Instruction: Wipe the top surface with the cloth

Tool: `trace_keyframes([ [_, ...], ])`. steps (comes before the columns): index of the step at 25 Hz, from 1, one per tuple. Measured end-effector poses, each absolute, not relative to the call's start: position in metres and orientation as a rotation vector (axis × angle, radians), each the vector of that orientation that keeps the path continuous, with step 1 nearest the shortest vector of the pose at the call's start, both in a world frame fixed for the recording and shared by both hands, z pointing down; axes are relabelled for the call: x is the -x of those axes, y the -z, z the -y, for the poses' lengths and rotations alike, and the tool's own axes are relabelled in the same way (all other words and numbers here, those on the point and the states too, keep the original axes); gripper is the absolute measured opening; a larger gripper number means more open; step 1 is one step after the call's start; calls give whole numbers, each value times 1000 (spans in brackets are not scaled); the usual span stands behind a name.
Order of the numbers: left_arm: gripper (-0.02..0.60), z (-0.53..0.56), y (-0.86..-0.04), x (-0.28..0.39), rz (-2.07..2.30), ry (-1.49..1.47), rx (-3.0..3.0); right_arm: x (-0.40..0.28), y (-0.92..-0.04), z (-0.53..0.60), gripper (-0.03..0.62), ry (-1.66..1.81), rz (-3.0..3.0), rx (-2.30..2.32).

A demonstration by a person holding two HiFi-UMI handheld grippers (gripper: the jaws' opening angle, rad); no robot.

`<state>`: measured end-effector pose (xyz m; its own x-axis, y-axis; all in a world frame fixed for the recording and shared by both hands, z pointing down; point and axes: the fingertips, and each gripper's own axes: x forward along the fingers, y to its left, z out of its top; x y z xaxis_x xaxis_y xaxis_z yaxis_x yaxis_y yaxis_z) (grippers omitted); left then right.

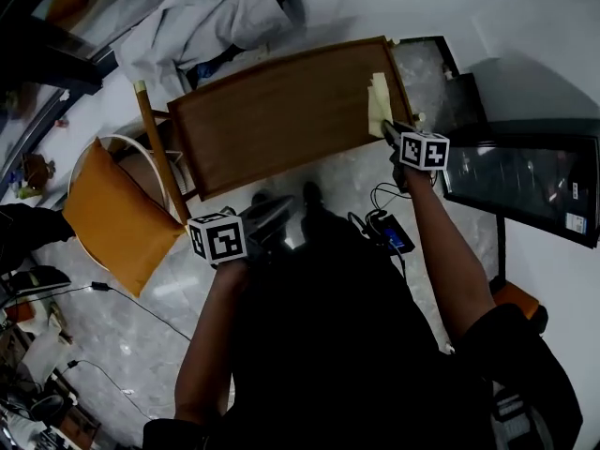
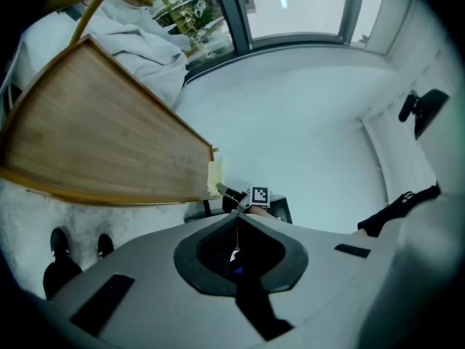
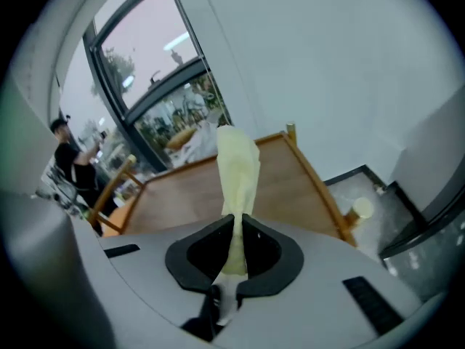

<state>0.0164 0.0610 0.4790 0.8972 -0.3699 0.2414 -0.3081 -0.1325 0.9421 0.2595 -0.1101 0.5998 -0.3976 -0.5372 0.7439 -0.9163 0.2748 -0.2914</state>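
Right tool [image 3: 237, 222] pinches cloth [image 3: 236, 167]; cloth runs ahead of it over the table's [image 1: 281, 120] right end, upper right of head view. Left tool [image 2: 237, 222] pressed together, empty, below table edge.

The head view looks steeply down on the tabletop [image 1: 281, 120] from above. Both gripper views look along their jaws from low beside it, sharing that tabletop.

Pale yellow cloth [image 3: 236, 169], pinched in right claw [image 3: 237, 220], lies on wooden top surface [image 3: 182, 195].
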Motion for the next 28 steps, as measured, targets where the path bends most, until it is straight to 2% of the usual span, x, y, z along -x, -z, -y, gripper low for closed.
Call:
trace_keyframes([
  [6, 11, -38, -424, 26, 457, 146, -1924, -87, -469, 85, 32, -1432, 2704, -687],
  [12, 11, -26, -333, 64, 343, 402, -2159, -12, -311, 81, 32, -1401, 3185, -196],
  [18, 11, -40, -235, 102, 247, 591, -2445, 15, -209, 28, 34, -1009, 3450, 118],
  [23, 11, -73, -146, 122, 10, 875, -2544, -21, -140, -6, 34, -1015, 3678, 238],
  [28, 11, -112, -87, 115, -150, 1004, -2677, -48, -74, -60, 34, -637, 3701, 303],
])
